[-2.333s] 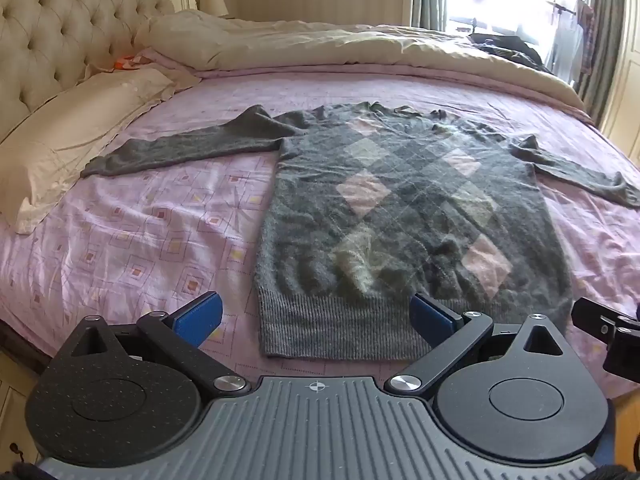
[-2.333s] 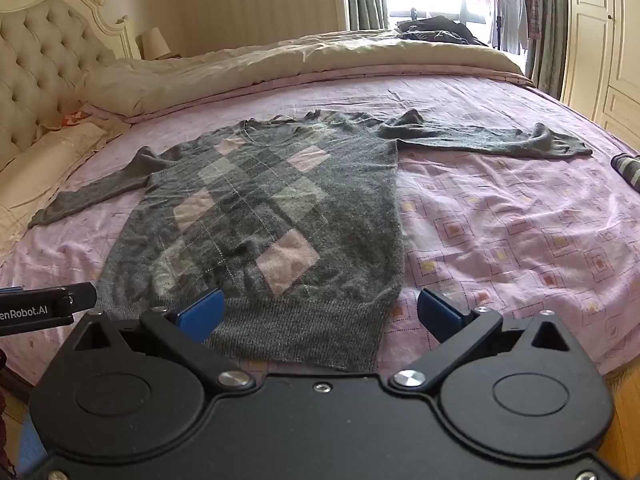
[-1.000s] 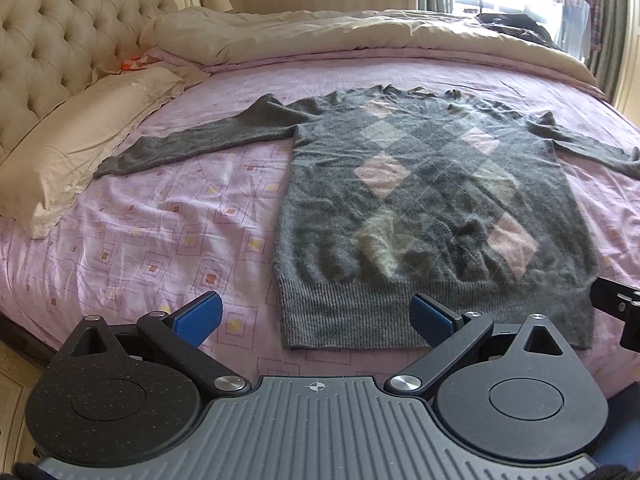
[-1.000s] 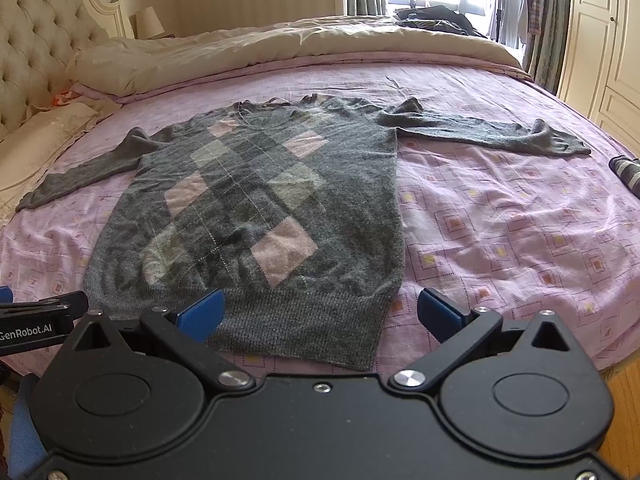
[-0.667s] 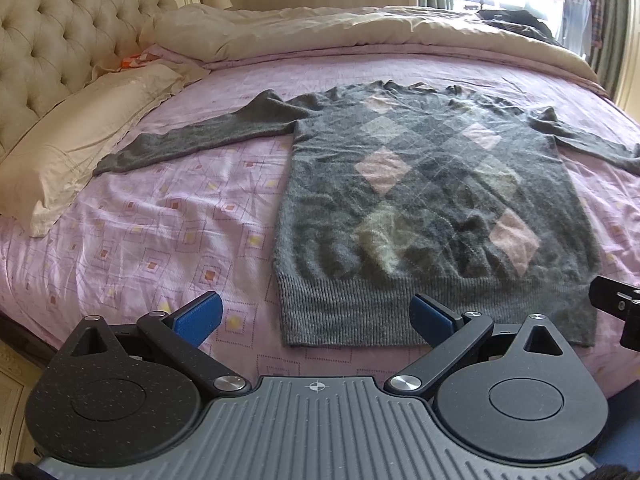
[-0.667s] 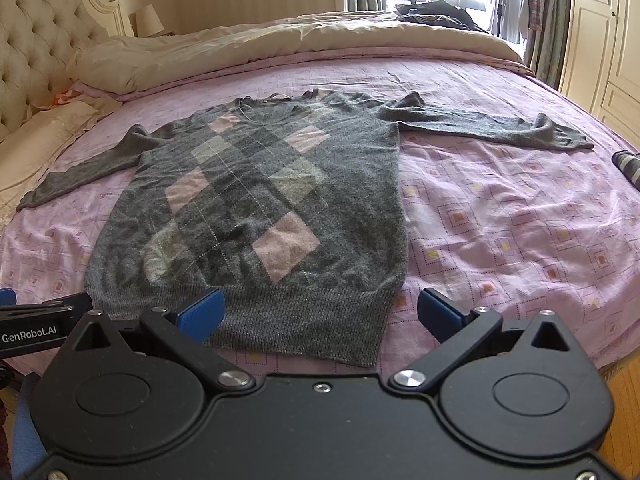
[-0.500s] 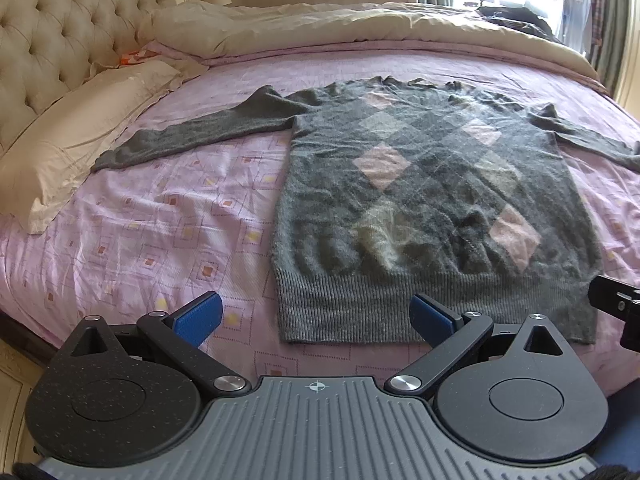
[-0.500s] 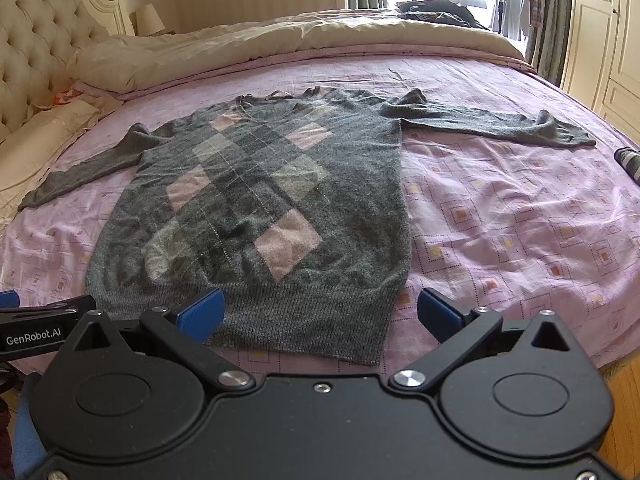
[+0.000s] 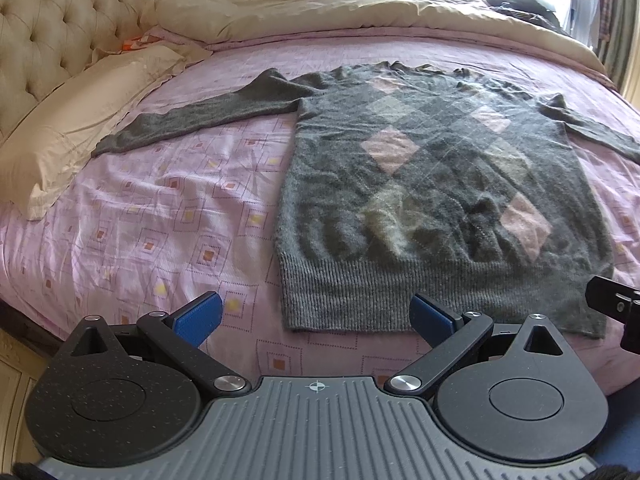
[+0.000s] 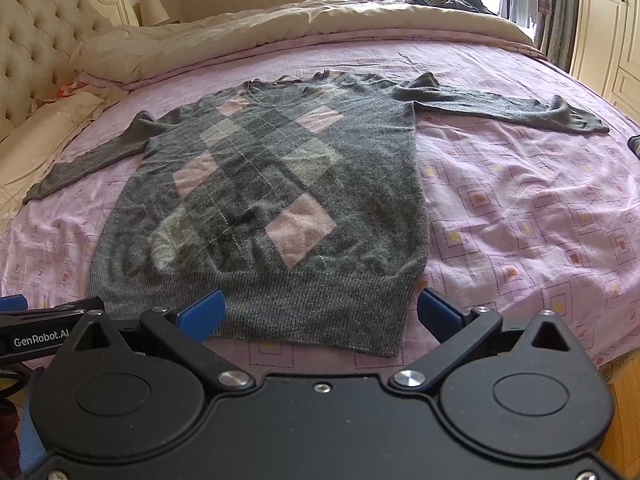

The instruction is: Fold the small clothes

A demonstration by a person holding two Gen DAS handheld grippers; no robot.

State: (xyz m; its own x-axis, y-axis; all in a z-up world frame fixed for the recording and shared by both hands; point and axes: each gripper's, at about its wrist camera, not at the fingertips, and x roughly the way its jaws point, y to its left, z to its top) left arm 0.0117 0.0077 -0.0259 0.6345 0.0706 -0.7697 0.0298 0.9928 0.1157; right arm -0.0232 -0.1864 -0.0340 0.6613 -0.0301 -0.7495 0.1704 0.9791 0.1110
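A grey sweater [image 9: 432, 200] with pink and pale diamonds lies flat, front up, on the pink bedsheet [image 9: 160, 216], sleeves spread to both sides. It also shows in the right wrist view [image 10: 280, 208]. My left gripper [image 9: 316, 316] is open and empty, just short of the hem's left corner. My right gripper [image 10: 320, 312] is open and empty, just short of the hem's right part. The left sleeve [image 9: 192, 120] reaches toward the pillow. The right sleeve [image 10: 508, 108] stretches toward the bed's right side.
A cream pillow [image 9: 68, 140] and tufted headboard [image 9: 52, 28] are at the left. A beige duvet [image 9: 360, 12] is bunched at the far side. White wardrobe doors [image 10: 608, 28] stand at the right. Wooden floor [image 10: 624, 392] shows below the bed's edge.
Both grippers have moved slightly closer to the sweater's hem. Both stay open. The sweater has not moved.
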